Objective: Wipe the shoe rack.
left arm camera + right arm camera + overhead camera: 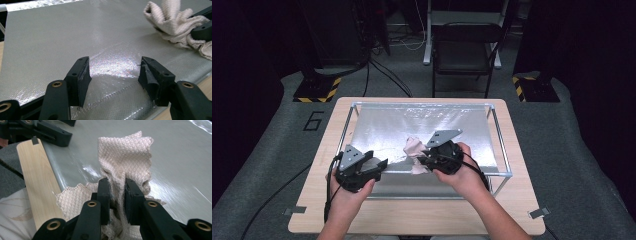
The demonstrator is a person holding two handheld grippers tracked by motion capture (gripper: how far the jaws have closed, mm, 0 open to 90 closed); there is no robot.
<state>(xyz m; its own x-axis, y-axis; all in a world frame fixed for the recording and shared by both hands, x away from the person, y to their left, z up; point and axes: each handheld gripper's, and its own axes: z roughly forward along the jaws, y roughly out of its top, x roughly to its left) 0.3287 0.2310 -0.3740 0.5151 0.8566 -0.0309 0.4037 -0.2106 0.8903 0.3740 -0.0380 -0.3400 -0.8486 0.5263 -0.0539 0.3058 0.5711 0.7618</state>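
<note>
A crumpled pale pink waffle-weave cloth (413,147) lies near the front middle of a shiny silver sheet (412,125) stretched over a metal frame. My right gripper (422,161) is shut on a fold of the cloth (125,157), which bunches up between its jaws and stands above them. My left gripper (379,165) hovers over the sheet's front left edge, open with nothing between its fingertips (83,72). In the left gripper view the cloth (170,20) sits at the upper right, apart from my left gripper (113,72).
The metal frame (499,145) stands on a light wooden table (412,215). A black folding chair (462,50) and black stands with yellow-striped bases (317,90) are on the grey floor beyond the table. A wooden strip (37,182) shows beside the sheet.
</note>
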